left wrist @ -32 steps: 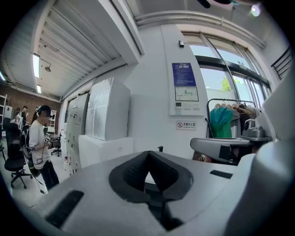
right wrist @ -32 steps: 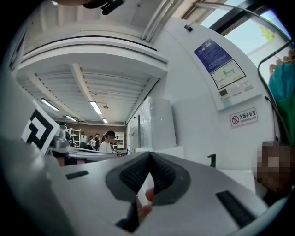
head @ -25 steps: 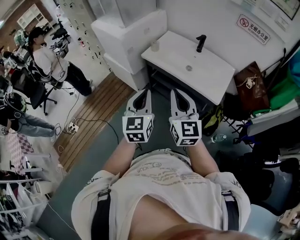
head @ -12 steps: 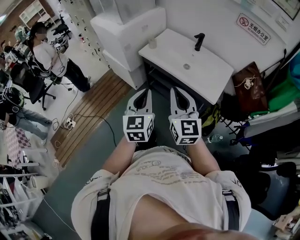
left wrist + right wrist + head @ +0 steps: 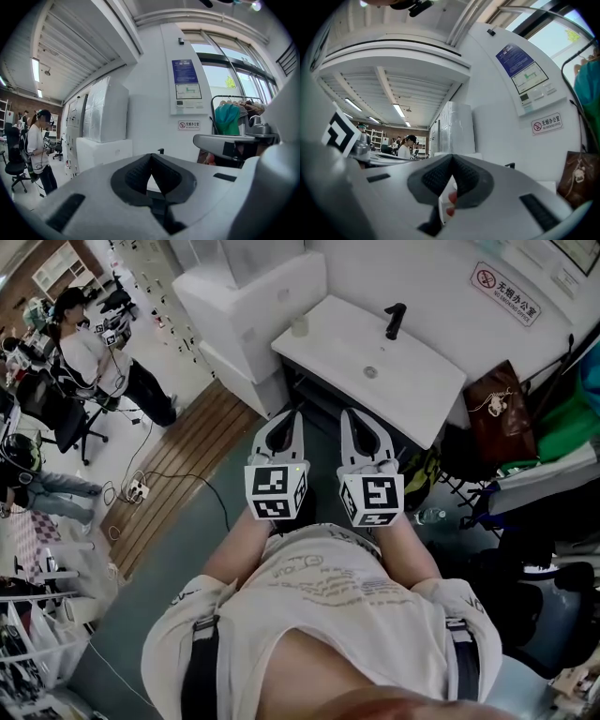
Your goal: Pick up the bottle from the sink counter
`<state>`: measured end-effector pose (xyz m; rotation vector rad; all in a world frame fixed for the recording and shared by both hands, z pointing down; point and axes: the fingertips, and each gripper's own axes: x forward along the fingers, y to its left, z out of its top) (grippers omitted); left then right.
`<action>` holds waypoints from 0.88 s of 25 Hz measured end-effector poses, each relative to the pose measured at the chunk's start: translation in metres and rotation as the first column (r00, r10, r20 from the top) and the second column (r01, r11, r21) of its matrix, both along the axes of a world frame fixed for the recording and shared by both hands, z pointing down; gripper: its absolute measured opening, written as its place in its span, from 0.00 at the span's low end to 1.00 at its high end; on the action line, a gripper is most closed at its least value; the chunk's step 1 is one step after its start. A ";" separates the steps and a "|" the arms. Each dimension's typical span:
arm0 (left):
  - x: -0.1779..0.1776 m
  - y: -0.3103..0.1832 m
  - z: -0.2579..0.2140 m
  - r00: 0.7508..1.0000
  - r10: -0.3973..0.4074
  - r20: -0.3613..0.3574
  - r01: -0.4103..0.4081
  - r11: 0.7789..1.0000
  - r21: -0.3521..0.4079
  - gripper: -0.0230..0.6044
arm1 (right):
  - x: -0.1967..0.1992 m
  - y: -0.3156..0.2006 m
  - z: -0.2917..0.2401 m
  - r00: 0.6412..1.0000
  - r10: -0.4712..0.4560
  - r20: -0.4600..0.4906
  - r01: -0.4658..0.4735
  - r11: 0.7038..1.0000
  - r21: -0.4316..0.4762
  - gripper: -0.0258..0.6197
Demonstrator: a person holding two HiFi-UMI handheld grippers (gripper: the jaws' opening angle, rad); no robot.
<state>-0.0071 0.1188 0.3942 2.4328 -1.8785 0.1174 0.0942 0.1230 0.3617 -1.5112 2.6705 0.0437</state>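
Observation:
In the head view a small pale bottle (image 5: pixel 300 325) stands at the far left corner of the white sink counter (image 5: pixel 412 381), left of the black faucet (image 5: pixel 395 322). Both grippers are held side by side in front of the person's chest, short of the counter's near edge and apart from the bottle. My left gripper (image 5: pixel 292 416) is shut, its dark pads meeting with nothing between them (image 5: pixel 151 157). My right gripper (image 5: pixel 347 416) looks the same, pads closed tip to tip and empty (image 5: pixel 452 158). The jaws hide the bottle in both gripper views.
A tall white cabinet (image 5: pixel 253 292) adjoins the sink's left side. A brown bag (image 5: pixel 502 413) and green clothes (image 5: pixel 567 423) crowd the right. A plastic bottle (image 5: pixel 437 516) lies on the floor. People (image 5: pixel 94 357) stand by a chair at far left, past wooden planks (image 5: pixel 183 470).
The sink counter has drifted slightly left and up in the head view. Both grippers keep the same shut pose, side by side.

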 end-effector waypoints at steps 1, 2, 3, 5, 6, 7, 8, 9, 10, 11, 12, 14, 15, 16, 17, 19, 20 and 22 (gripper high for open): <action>0.000 -0.004 0.000 1.000 0.002 -0.001 -0.002 1.000 -0.001 0.07 | 0.000 -0.004 0.000 1.000 0.002 0.001 -0.002 1.000 0.000 0.07; -0.001 -0.008 0.001 1.000 0.003 -0.004 -0.003 1.000 -0.002 0.07 | -0.001 -0.008 0.000 1.000 0.004 0.001 -0.004 1.000 -0.001 0.07; -0.002 -0.012 0.001 1.000 0.005 -0.007 -0.005 1.000 -0.002 0.07 | -0.002 -0.011 0.000 1.000 0.005 0.002 -0.005 1.000 -0.003 0.07; -0.004 -0.019 0.001 1.000 0.007 -0.010 -0.007 1.000 -0.001 0.07 | -0.004 -0.018 0.001 1.000 0.006 0.001 -0.006 1.000 -0.005 0.07; -0.005 -0.023 0.002 1.000 0.008 -0.011 -0.008 1.000 -0.002 0.07 | -0.005 -0.022 0.002 1.000 0.008 -0.001 -0.008 1.000 -0.006 0.07; -0.006 -0.027 0.004 1.000 0.010 -0.010 -0.010 1.000 -0.004 0.07 | -0.006 -0.025 0.004 1.000 0.011 -0.002 -0.011 1.000 -0.007 0.07; -0.006 -0.031 0.006 1.000 0.013 -0.010 -0.013 1.000 -0.007 0.07 | -0.007 -0.030 0.005 1.000 0.014 -0.002 -0.014 1.000 -0.009 0.07; -0.007 -0.036 0.008 1.000 0.016 -0.010 -0.016 1.000 -0.010 0.07 | -0.008 -0.034 0.007 1.000 0.016 -0.003 -0.016 1.000 -0.011 0.07; -0.009 -0.040 0.009 1.000 0.019 -0.011 -0.019 1.000 -0.012 0.07 | -0.010 -0.039 0.008 1.000 0.018 -0.004 -0.018 1.000 -0.014 0.07; -0.011 -0.045 0.010 1.000 0.022 -0.012 -0.022 1.000 -0.014 0.07 | -0.012 -0.045 0.009 1.000 0.019 -0.007 -0.019 1.000 -0.016 0.07; -0.013 -0.051 0.011 1.000 0.024 -0.013 -0.024 1.000 -0.015 0.07 | -0.014 -0.050 0.010 1.000 0.020 -0.009 -0.020 1.000 -0.019 0.07; -0.016 -0.062 0.012 0.999 0.029 -0.015 -0.029 0.999 -0.019 0.07 | -0.018 -0.061 0.011 1.000 0.027 -0.012 -0.027 0.999 -0.023 0.07; -0.017 -0.069 0.012 0.999 0.032 -0.016 -0.032 0.999 -0.020 0.07 | -0.018 -0.067 0.012 0.999 0.032 -0.012 -0.032 0.999 -0.024 0.07; -0.017 -0.076 0.013 0.999 0.035 -0.017 -0.035 0.999 -0.022 0.07 | -0.019 -0.074 0.013 0.999 0.036 -0.012 -0.037 0.999 -0.024 0.07; -0.018 -0.083 0.014 0.999 0.037 -0.017 -0.038 0.999 -0.024 0.07 | -0.019 -0.081 0.013 0.999 0.040 -0.011 -0.041 0.999 -0.025 0.07; -0.020 -0.098 0.017 0.999 0.041 -0.018 -0.042 0.999 -0.031 0.07 | -0.021 -0.096 0.016 0.999 0.047 -0.010 -0.047 0.998 -0.030 0.07; -0.022 -0.106 0.018 0.999 0.042 -0.018 -0.043 0.998 -0.036 0.07 | -0.022 -0.104 0.017 0.999 0.049 -0.011 -0.050 0.998 -0.034 0.07; -0.026 -0.122 0.022 0.999 0.043 -0.018 -0.044 0.998 -0.045 0.07 | -0.026 -0.120 0.019 0.999 0.052 -0.013 -0.053 0.998 -0.040 0.07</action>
